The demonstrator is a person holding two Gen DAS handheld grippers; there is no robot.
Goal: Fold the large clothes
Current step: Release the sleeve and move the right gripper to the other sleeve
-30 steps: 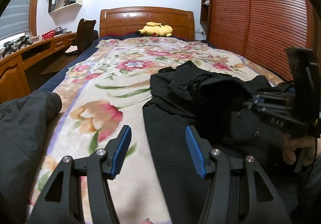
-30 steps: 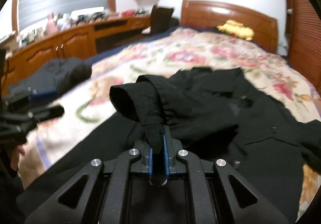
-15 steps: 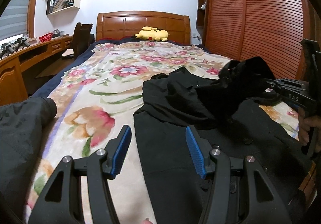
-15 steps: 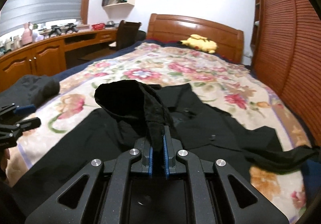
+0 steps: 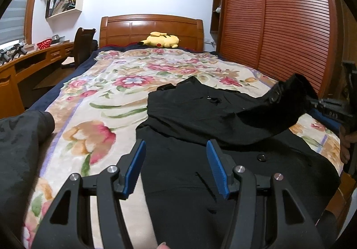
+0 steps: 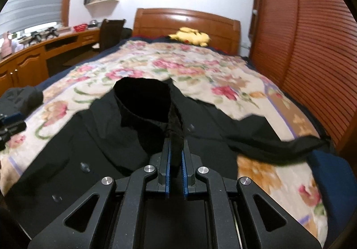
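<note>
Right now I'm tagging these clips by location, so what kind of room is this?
A bedroom, most likely in a home. A bed with a wooden headboard and floral blanket fills the view, a louvred wooden wardrobe lines one side, and a built-in desk runs under the window.

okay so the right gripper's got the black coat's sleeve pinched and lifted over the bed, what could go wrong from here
The right gripper pinches only the cuff edge of the sleeve, so the fabric could slip out mid-fold. The left gripper hangs open over the black coat without pinning it, so pulling the sleeve may drag the body and wrinkle it. The coat's right edge lies near the bed's side and could slide off.
</note>
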